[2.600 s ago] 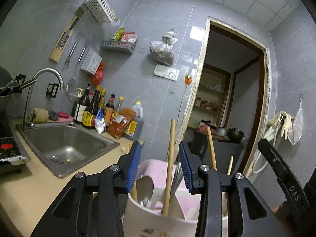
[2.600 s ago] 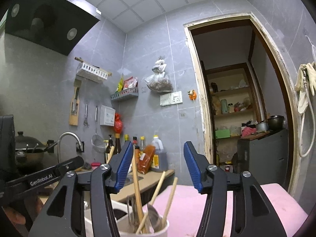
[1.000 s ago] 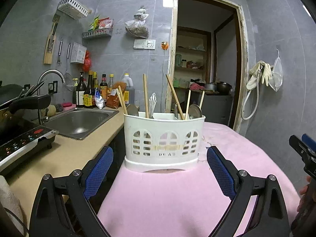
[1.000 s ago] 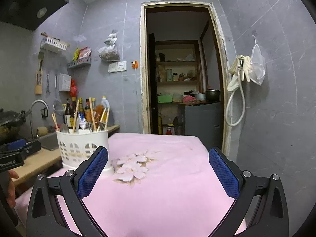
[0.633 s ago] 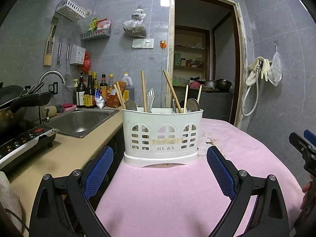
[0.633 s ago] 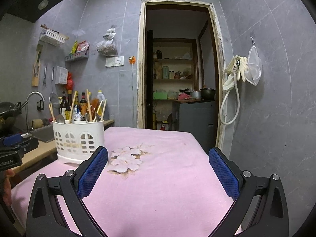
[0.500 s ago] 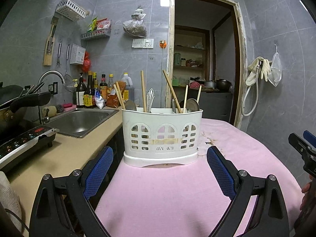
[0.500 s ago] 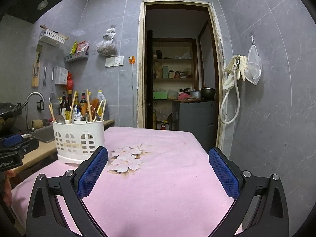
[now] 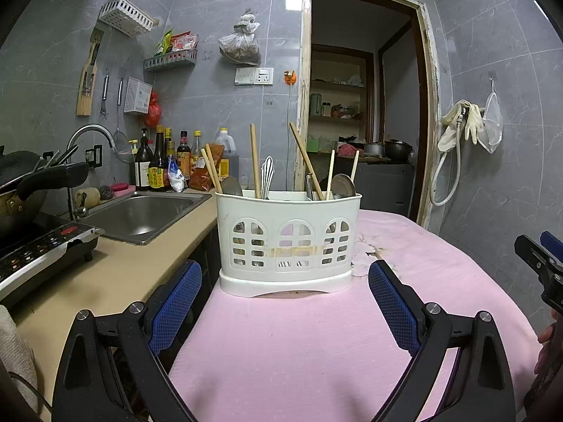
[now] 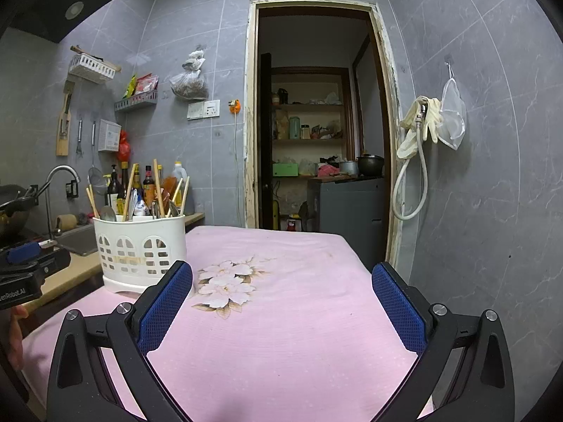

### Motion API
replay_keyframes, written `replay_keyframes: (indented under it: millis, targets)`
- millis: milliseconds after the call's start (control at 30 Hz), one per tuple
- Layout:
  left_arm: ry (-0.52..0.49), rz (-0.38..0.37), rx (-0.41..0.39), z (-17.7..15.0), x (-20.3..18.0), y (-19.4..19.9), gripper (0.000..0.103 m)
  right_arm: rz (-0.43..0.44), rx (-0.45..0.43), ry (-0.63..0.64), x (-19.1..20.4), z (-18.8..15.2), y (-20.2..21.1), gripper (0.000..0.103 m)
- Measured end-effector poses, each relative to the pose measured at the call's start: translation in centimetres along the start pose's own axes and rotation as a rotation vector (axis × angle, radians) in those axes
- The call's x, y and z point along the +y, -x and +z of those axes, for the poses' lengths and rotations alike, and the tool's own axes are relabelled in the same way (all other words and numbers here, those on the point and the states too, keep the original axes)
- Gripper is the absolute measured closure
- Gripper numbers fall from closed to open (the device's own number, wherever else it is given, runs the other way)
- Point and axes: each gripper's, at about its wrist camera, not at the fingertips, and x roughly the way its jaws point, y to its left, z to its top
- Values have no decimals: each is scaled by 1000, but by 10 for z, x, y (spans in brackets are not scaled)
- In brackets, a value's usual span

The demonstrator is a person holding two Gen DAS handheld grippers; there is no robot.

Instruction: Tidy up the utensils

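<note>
Both tongs are spread wide with nothing between their blue pads. Left tongs (image 9: 285,302) hang low over the pink cloth (image 9: 316,344) that covers the table, pointed straight at the white utensil holder (image 9: 286,242), which stands just beyond the fingertips without touching them. Right tongs (image 10: 281,302) sit further to the right over the same cloth, above bare pink fabric beside a printed flower pattern (image 10: 225,286); from this view the holder is off to the left, near the cloth's left edge.

Standing upright on the cloth, the holder has arched cut-outs in its front wall. Wooden chopsticks (image 9: 255,160) stick up from it, some straight and some leaning, together with a metal fork-like handle (image 9: 267,174) and two spoons (image 9: 343,186).

Left of the cloth runs a beige counter (image 9: 116,270) with a steel sink (image 9: 140,212), a row of sauce bottles (image 9: 162,161) behind it, and a cooktop (image 9: 38,246) carrying a dark pan.
</note>
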Motion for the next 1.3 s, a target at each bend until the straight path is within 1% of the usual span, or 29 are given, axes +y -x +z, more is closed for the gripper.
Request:
replay_keyframes:
  millis: [1300]
  targets:
    - [2, -6, 7, -2, 1, -5, 10, 3, 5, -6, 4, 0, -4, 0]
